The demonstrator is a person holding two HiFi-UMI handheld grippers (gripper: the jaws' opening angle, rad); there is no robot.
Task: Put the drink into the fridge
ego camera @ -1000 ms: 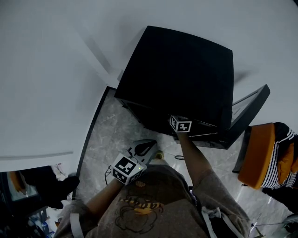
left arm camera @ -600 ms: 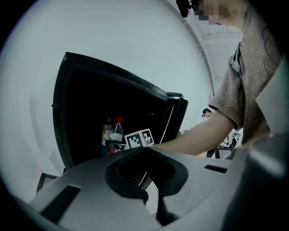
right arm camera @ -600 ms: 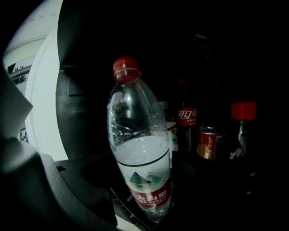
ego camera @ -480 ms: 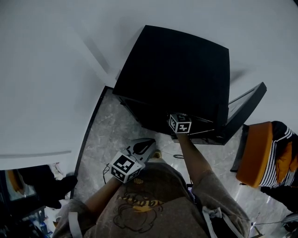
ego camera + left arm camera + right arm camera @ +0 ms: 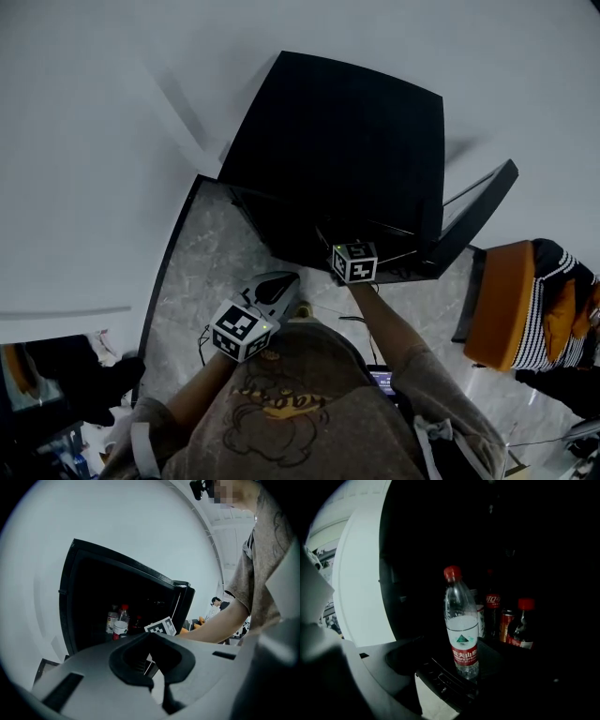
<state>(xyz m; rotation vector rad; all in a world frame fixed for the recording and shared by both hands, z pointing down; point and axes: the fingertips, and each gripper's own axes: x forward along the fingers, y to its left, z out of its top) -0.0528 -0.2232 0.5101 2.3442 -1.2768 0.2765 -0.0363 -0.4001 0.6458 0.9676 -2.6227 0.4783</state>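
Black fridge (image 5: pixel 347 141) on a marbled floor (image 5: pixel 206 272), door (image 5: pixel 473 211) swung open toward 3 o'clock in the head view.

- Right gripper (image 5: pixel 459 679): reached into the fridge mouth. Jaws stand on either side of the base of a clear water bottle (image 5: pixel 461 625) with a red cap and red label, pads against it as far as the dim light allows.
- Bottle upright, inside the cabinet, base low over a dark shelf. Contact with the shelf cannot be made out.
- At its 3 o'clock, further in: a cola bottle (image 5: pixel 492 611), a can (image 5: pixel 506 625), a dark red-capped bottle (image 5: pixel 524 627).
- Left gripper (image 5: pixel 151 644): held back outside the fridge, at 7 o'clock from the right one in the head view, jaws brought together on nothing.

Judgement: task mostly done, with the door open and the drink carried inside. Left to do: set it down, let go, draw the arm out, probably close the door.
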